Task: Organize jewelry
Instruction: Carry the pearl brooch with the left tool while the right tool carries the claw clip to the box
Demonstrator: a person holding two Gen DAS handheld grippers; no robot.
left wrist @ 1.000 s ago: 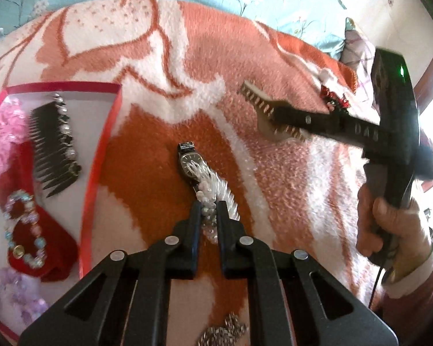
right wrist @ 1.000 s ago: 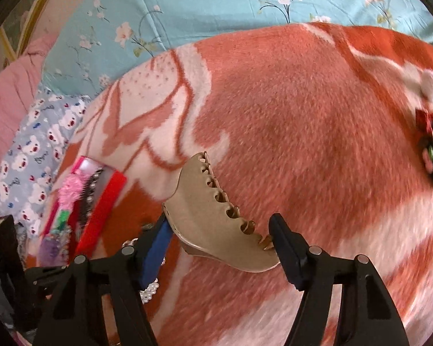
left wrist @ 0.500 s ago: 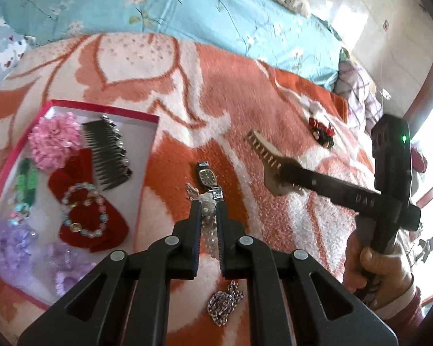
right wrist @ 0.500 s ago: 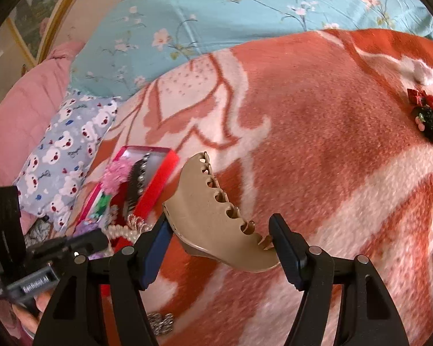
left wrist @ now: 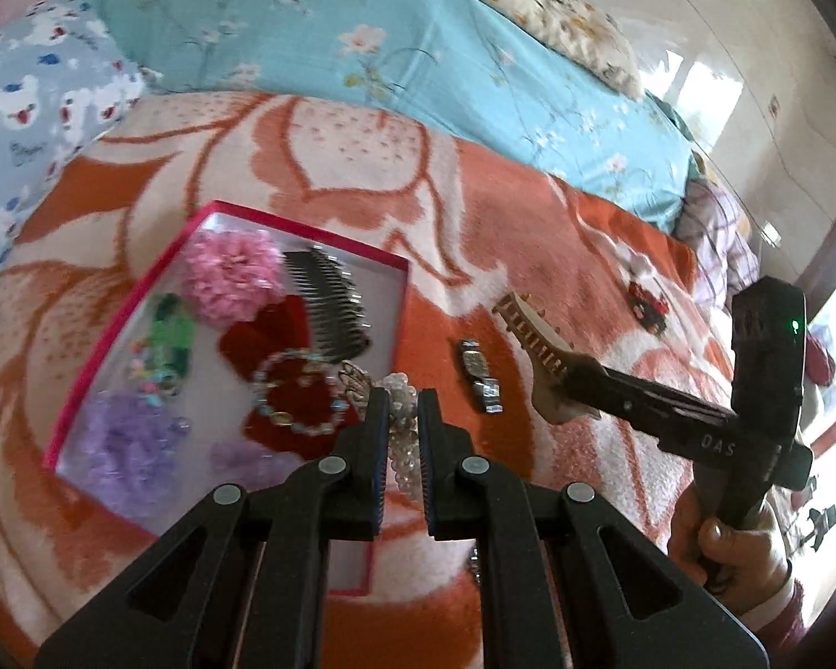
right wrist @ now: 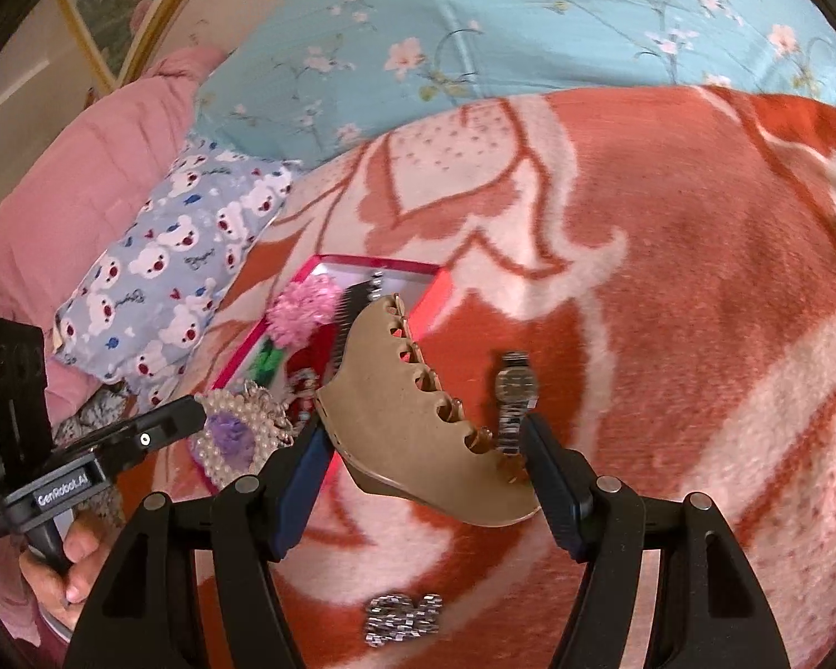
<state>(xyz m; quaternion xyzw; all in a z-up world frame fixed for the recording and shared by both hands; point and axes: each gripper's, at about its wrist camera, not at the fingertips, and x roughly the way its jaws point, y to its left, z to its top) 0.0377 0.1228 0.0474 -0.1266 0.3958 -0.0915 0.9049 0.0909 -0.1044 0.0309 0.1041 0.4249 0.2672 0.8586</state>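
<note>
Both loads are mid-carry. The left tool [left wrist: 402, 435] is clamped on a white pearl hairpiece [left wrist: 400, 446], the right tool [right wrist: 423, 474] on a tan toothed claw clip [right wrist: 418, 423]. Ahead lies the red-rimmed shallow box [left wrist: 401, 301]; lowering and releasing inside comes next.

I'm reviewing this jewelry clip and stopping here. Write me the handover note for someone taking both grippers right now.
Left gripper: shut on the pearl hair piece, held above the red box near its right edge.
Right gripper: shut on the beige claw clip, held above the blanket, right of the box.
Done: comb, pink flower, bead bracelet and other pieces lie in the box.
Left: drop both held pieces in, then collect the watch, silver chain and red clip from the blanket.
</note>
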